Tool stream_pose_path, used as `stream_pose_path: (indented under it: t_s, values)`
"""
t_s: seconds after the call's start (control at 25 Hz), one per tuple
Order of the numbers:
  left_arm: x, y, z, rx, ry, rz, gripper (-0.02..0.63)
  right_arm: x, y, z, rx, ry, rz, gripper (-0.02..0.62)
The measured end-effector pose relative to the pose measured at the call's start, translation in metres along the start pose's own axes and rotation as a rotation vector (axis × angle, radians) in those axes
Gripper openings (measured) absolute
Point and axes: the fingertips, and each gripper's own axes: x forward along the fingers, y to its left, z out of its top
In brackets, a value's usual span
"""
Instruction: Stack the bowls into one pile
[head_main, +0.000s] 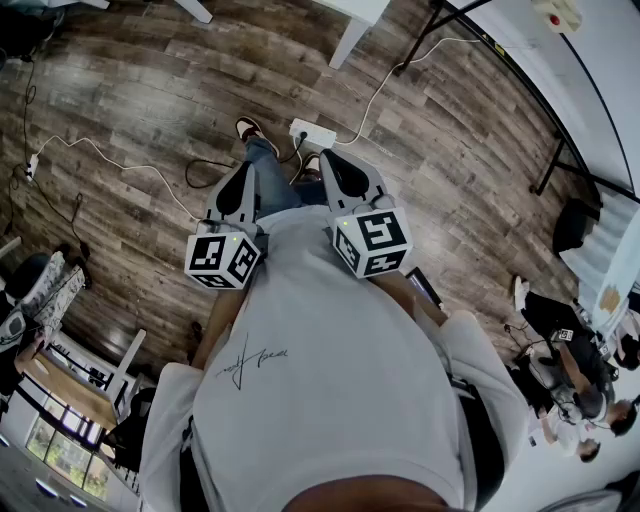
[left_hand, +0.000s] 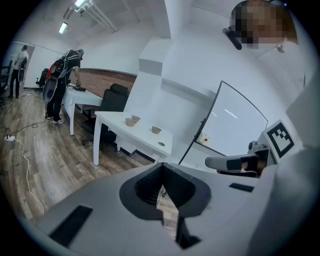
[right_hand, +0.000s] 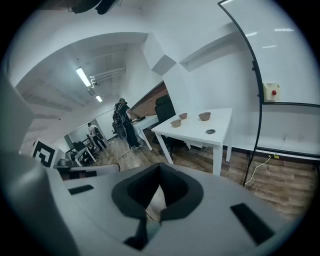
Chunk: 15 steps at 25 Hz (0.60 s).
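Note:
Three tan bowls stand apart on a far white table (right_hand: 220, 122): one (right_hand: 204, 116) to the right, two (right_hand: 176, 123) (right_hand: 183, 116) close together. The left gripper view shows the same table (left_hand: 145, 134) with a bowl (left_hand: 156, 130) and the pair (left_hand: 132, 120). Both grippers are held close to the person's chest, far from the table. My left gripper (head_main: 242, 172) (left_hand: 162, 170) and my right gripper (head_main: 332, 160) (right_hand: 159, 167) have their jaws together, and nothing is between them.
Cables and a power strip (head_main: 312, 132) lie on the wood floor by the person's feet. A whiteboard on a black stand (right_hand: 257, 100) rises right of the table, with a black chair (right_hand: 164, 107) behind it. Other people (right_hand: 124, 120) stand at desks further back.

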Motion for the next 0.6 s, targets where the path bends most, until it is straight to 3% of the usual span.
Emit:
stream_pose_path:
  t_s: [0.28,0.6]
  values:
    - [0.01,0.017,0.011,0.014,0.012,-0.009,-0.002,0.025,0.006,0.011,-0.003,-0.004,0.013,0.009]
    - [0.029,0.051,0.042,0.029,0.029,-0.004,-0.002,0.068,0.002,0.039,0.09,-0.028,0.01,0.009]
